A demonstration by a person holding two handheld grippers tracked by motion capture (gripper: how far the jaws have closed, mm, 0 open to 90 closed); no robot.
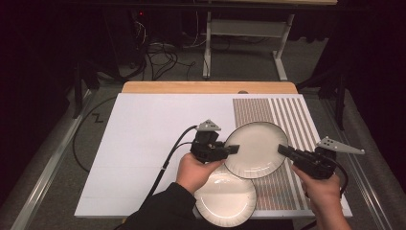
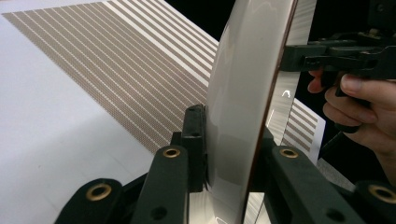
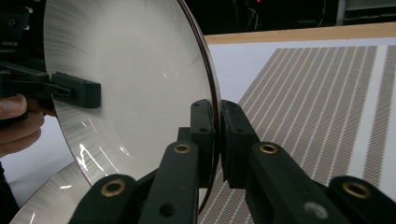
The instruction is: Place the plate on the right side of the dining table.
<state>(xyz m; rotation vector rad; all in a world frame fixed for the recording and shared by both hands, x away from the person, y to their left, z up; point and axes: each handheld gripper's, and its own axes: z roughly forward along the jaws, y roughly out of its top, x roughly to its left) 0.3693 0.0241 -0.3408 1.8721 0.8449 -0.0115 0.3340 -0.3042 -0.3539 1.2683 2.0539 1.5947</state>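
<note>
Two cream plates with dark rims on a white table (image 1: 143,134). The upper plate (image 1: 256,148) is held off the surface from both sides. The left gripper (image 1: 232,149) pinches its left rim — in the left gripper view the jaws are closed on the plate's edge, one each side. The right gripper (image 1: 283,150) pinches the opposite rim, jaws pressed onto the edge in the right gripper view. The lower plate (image 1: 225,199) lies flat near the table's front edge, partly under the held plate and the left hand (image 1: 196,171). Beneath the held plate, a brown-and-white striped mat (image 1: 282,115) covers the table's right side. No readable writing or brand mark anywhere.
</note>
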